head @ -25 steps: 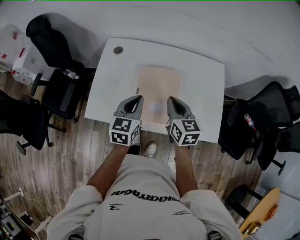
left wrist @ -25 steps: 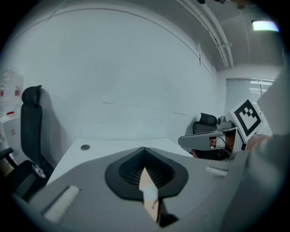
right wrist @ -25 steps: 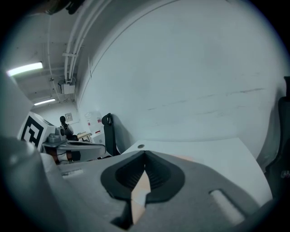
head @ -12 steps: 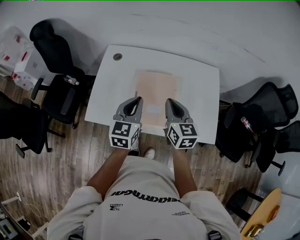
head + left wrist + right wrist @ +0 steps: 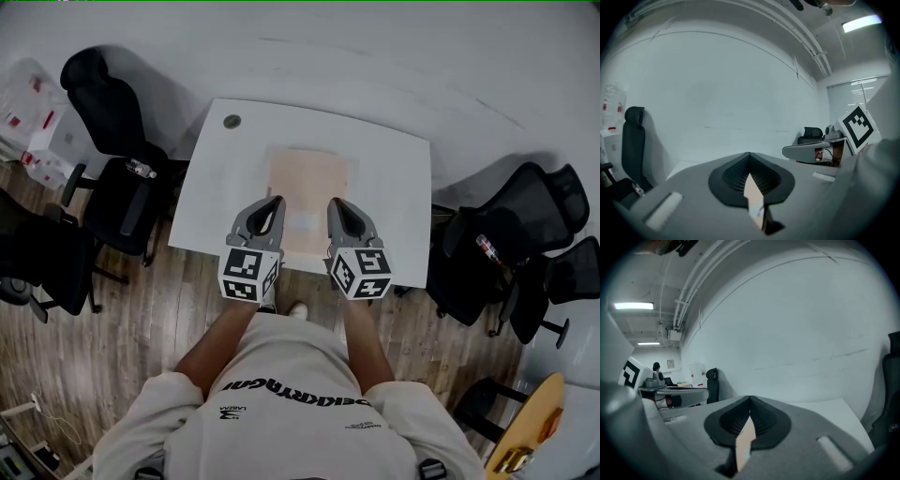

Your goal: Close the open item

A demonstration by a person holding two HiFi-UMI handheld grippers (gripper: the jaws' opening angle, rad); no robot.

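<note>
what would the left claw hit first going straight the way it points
Probably the white wall beyond the table; the left claw looks level above the tan flat item, depth unclear.

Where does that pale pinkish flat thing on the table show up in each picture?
Head view: pinkish flat thing at the middle of the white table.
Left gripper view: a thin sliver low centre, glimpsed between the jaws.
Right gripper view: likewise a sliver low centre.
Shared landmark: the white table.

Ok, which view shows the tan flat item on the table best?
Head view: nearly the whole tan item lies flat on the white table. Each gripper view shows only a tan sliver beyond its jaws.
</note>
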